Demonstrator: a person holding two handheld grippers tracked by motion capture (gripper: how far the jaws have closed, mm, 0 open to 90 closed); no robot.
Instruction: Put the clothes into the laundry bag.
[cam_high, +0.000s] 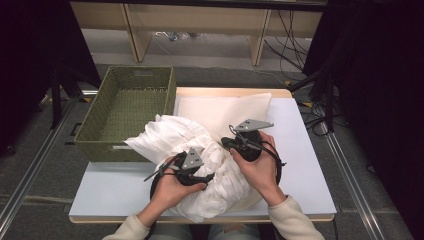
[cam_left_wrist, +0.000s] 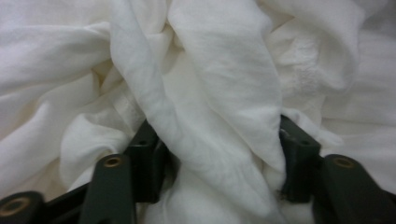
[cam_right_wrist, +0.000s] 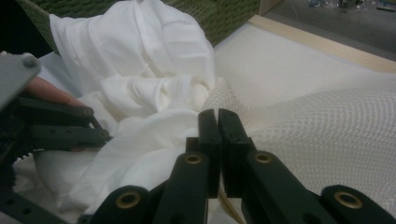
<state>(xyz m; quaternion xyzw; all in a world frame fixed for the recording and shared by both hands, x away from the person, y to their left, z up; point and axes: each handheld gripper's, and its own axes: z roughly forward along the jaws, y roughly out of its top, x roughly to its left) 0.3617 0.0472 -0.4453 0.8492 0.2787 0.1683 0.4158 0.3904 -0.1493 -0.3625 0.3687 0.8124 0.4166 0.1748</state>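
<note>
A crumpled white cloth (cam_high: 170, 135) is heaped on the middle of the table, partly over a cream mesh-textured pillow (cam_high: 225, 107). My left gripper (cam_high: 207, 172) is pushed into the heap from the near side. A thick fold of the cloth (cam_left_wrist: 210, 107) fills the gap between its jaws (cam_left_wrist: 217, 135), and both pads touch it. My right gripper (cam_high: 225, 142) comes in from the right with its jaws (cam_right_wrist: 218, 116) together, its tips at the seam where cloth (cam_right_wrist: 140, 93) meets pillow (cam_right_wrist: 303, 93). Whether a thin layer is pinched there I cannot tell.
A green woven basket (cam_high: 125, 110) stands at the table's far left corner, and the cloth leans on its near wall (cam_right_wrist: 224, 14). Bare pale table (cam_high: 305, 165) lies to the right and at the near left. Cables trail on the floor beyond.
</note>
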